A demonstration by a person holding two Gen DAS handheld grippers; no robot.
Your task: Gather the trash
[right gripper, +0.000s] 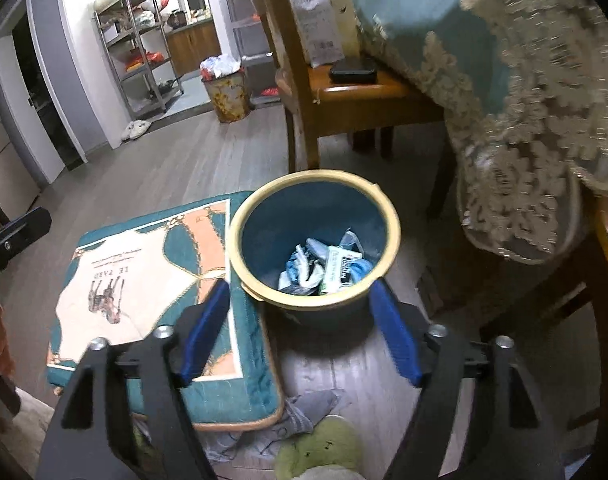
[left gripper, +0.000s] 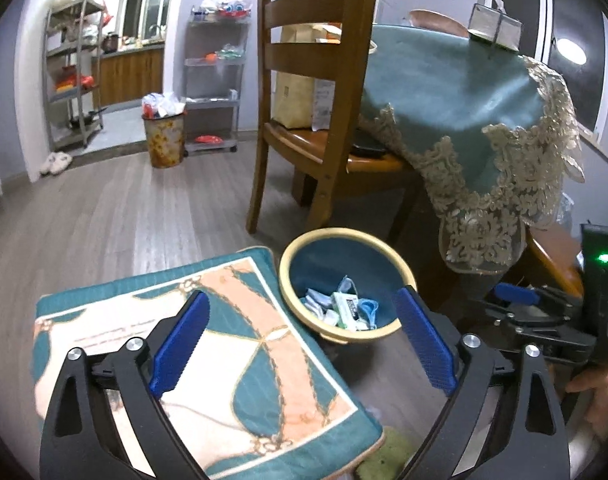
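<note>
A small blue trash bin with a yellow rim (left gripper: 346,280) (right gripper: 316,240) stands on the wood floor beside a cushion. Inside lie crumpled wrappers and a white-green carton (left gripper: 346,306) (right gripper: 328,266). My left gripper (left gripper: 299,344) is open and empty, above the cushion and the bin's near side. My right gripper (right gripper: 299,328) is open and empty, just in front of the bin. The right gripper also shows at the right edge of the left wrist view (left gripper: 544,312).
A teal and peach cushion (left gripper: 207,360) (right gripper: 159,292) lies left of the bin. A wooden chair (left gripper: 316,92) and a table with a teal lace cloth (left gripper: 464,92) stand behind. A full patterned bin (left gripper: 163,136) stands far back. A green plush toy (right gripper: 324,448) lies near.
</note>
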